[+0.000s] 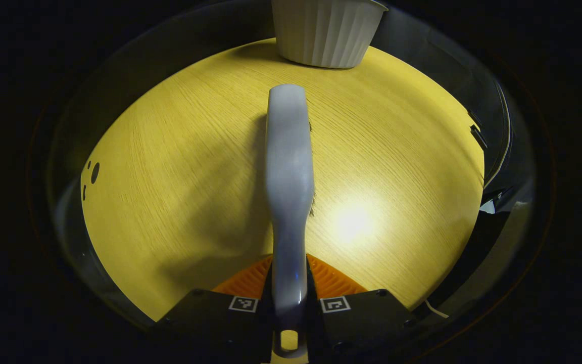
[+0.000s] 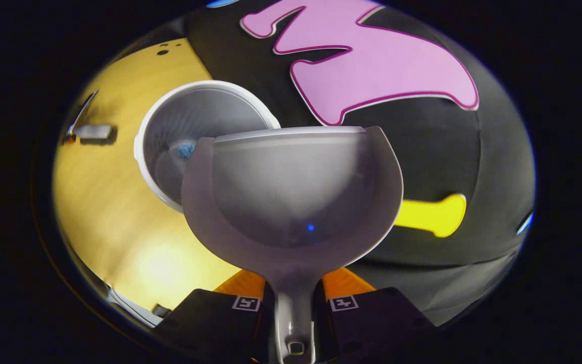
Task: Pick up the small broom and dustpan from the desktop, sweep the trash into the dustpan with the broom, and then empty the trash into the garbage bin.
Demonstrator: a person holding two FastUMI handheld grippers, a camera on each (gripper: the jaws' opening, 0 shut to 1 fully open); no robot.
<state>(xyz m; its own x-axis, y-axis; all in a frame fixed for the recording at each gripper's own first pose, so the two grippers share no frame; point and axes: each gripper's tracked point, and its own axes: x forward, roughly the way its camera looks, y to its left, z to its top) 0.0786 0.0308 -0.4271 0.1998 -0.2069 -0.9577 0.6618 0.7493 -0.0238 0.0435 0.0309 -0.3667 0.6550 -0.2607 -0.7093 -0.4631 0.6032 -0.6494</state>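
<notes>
In the left gripper view my left gripper [image 1: 289, 293] is shut on the handle of the small grey broom [image 1: 289, 172], which reaches forward low over the yellow wooden desktop [image 1: 170, 177]; a few dark bristles peek out on its right side. The ribbed white garbage bin [image 1: 327, 31] stands at the far edge. In the right gripper view my right gripper [image 2: 295, 298] is shut on the handle of the grey dustpan [image 2: 291, 187], held up beside and above the open bin [image 2: 190, 136]. The pan's bowl looks bare. A blue scrap [image 2: 186, 149] lies inside the bin.
A small grey flat object [image 2: 91, 132] lies on the desktop [image 2: 99, 212] to the bin's left in the right gripper view. Small dark holes [image 1: 94, 173] mark the desktop's left edge. The black booth wall rises behind the bin.
</notes>
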